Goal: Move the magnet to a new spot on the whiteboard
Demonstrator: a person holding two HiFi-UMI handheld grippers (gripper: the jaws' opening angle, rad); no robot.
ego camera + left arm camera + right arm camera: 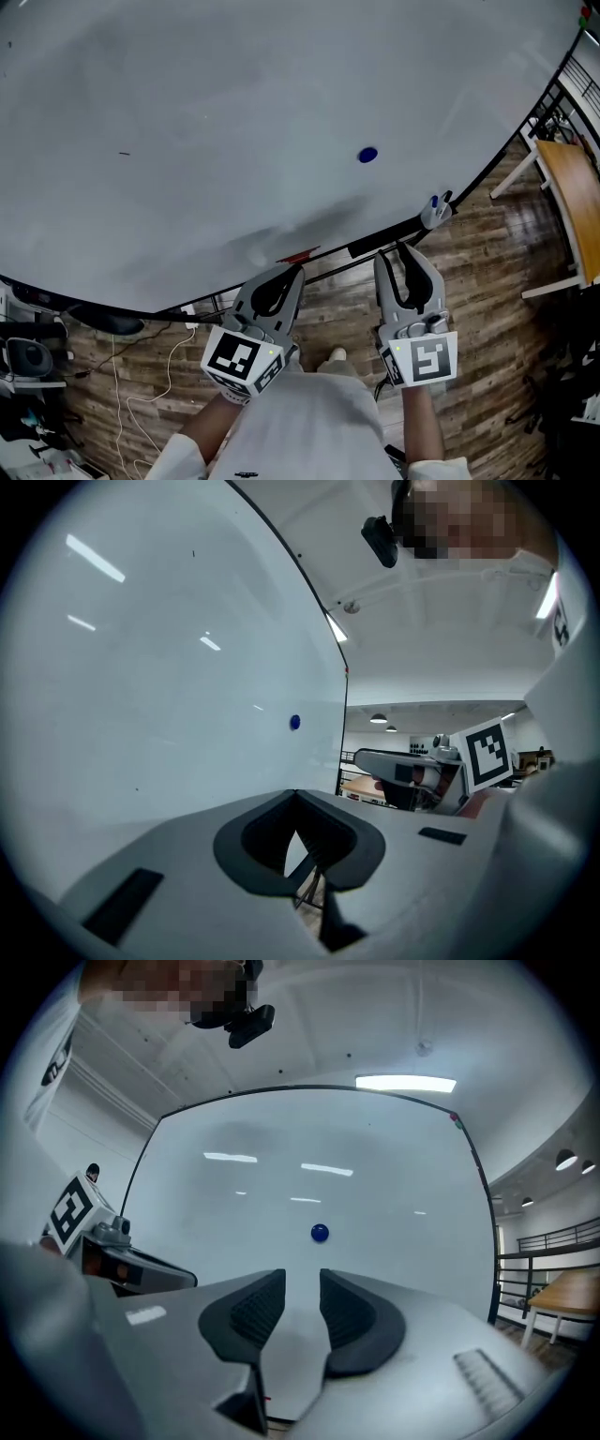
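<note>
1. Right gripper (302,1283) stands spread, empty; left gripper (296,797) pressed together.
2. Small round blue magnet (320,1233) clings to the white whiteboard (394,1157) straight ahead of our right jaws, apart.
3. We judge it light, rigid, slick: pinch its rim.

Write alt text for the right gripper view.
The right gripper holds its dark ribbed jaws apart with nothing between them, aimed at a small round blue magnet stuck on the large white whiteboard ahead. The left gripper, with its square-marker cube, shows at the left edge.
</note>
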